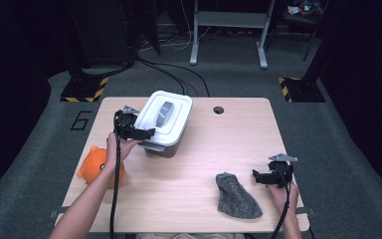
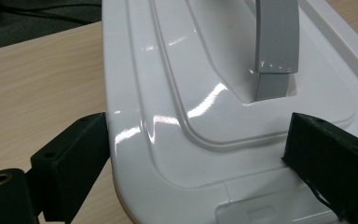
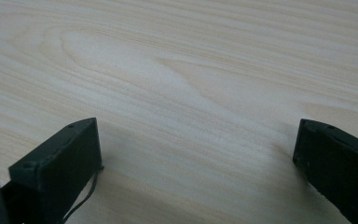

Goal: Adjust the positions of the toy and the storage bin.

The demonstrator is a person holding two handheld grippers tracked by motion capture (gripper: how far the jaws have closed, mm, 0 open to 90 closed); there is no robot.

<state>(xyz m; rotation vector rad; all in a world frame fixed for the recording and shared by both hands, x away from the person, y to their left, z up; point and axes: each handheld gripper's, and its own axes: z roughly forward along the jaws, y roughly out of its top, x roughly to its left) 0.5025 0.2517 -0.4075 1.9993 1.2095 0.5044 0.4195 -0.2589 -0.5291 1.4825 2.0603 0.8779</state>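
On a wooden table (image 1: 189, 174), the left gripper (image 1: 146, 133) is reaching with jaws wide open around the near end of a white bin lid (image 2: 177, 107), likely needing to close and lift, while the right gripper (image 1: 255, 175) is idling open beside a grey cloth (image 1: 236, 196)

Light falls from above on the table (image 1: 189, 184) — the floor around it goes dark toward the edges. White glare streaks lie on the lid (image 2: 177, 116) between the jaws. Both gripper views are soft — jaw edges slightly blurred.
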